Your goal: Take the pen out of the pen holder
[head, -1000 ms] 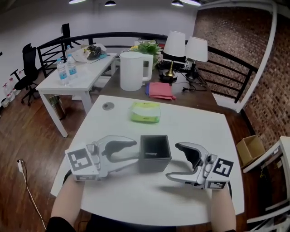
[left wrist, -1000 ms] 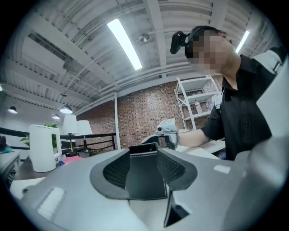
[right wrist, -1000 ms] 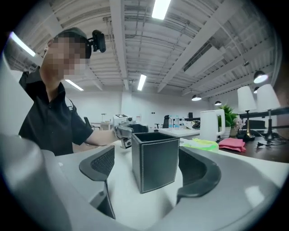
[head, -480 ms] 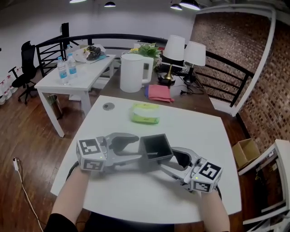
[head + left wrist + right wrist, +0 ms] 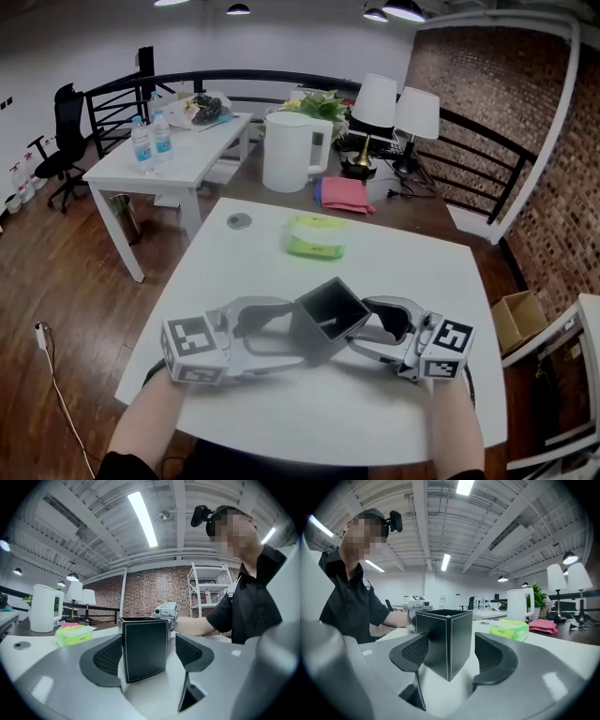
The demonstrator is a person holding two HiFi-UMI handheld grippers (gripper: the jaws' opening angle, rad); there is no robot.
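At the far left a black office chair (image 5: 66,131) stands on the wooden floor, beside a white side table (image 5: 187,164) that carries two water bottles (image 5: 142,145).

On the near white table (image 5: 403,267), the left gripper (image 5: 281,326) reaches in from the left. Its jaws are spread wide, one on either side of the black stitched pen holder (image 5: 317,341). In the left gripper view the holder sits hard against the left pad, while a narrow gap shows at the right pad.

The pen holder stands in the middle of the table near the front edge, turned so that a corner faces the person. Inside its open top a short pale streak (image 5: 328,323) shows. Whether that is the pen cannot be told.

Behind it lie a small round disc (image 5: 239,221) and a green tissue pack (image 5: 317,236). Farther back are a white kettle (image 5: 288,150), a pink cloth (image 5: 345,194) and two white-shaded lamps (image 5: 377,101).

The right gripper (image 5: 367,328) comes in from the right, its jaws also wide apart around the holder. One corner of the holder points into the right gripper view, close to the left pad and clear of the right one.

A cardboard box (image 5: 518,314) sits on the floor at the far right.
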